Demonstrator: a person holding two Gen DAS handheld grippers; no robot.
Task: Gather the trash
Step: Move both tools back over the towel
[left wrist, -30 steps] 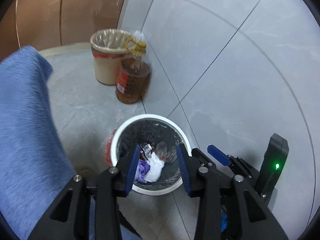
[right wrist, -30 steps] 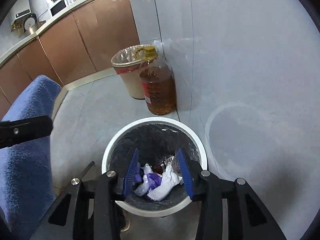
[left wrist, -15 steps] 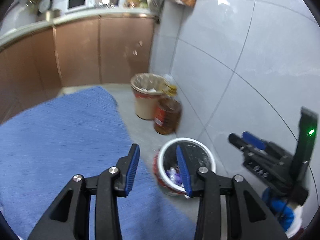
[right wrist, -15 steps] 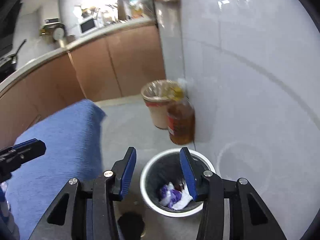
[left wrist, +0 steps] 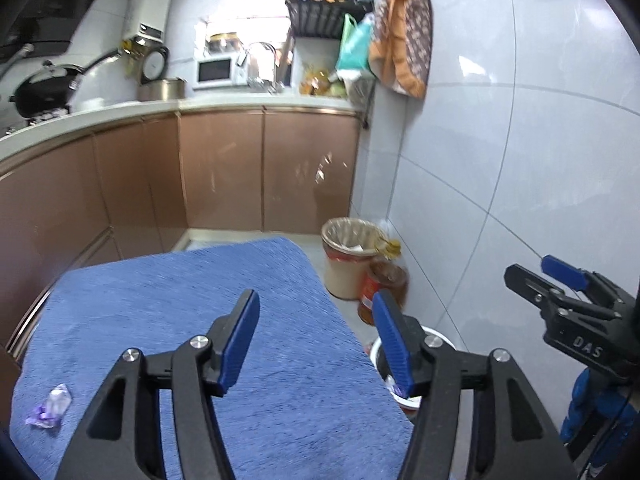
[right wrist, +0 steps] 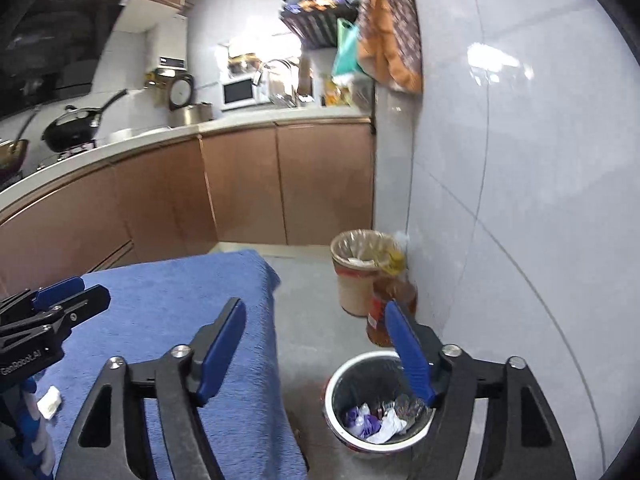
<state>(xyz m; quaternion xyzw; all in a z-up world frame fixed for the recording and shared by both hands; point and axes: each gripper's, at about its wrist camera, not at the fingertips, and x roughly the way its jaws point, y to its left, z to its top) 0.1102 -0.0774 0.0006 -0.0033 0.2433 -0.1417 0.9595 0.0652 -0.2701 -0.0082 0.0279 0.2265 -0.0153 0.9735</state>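
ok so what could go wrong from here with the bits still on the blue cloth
1. The purple wrapper lies flat near the blue cloth's edge; a swipe from the open left gripper could knock it off.
2. The white scrap sits behind the left gripper in the right view, easily missed.

Two grippers are counted: left gripper, right gripper. Two bins are seen on the floor: a white-rimmed trash bin and a bag-lined bin. One oil bottle is counted. Two loose scraps are seen on one blue cloth: a purple wrapper and a white scrap. Trash inside the bin cannot be counted reliably.
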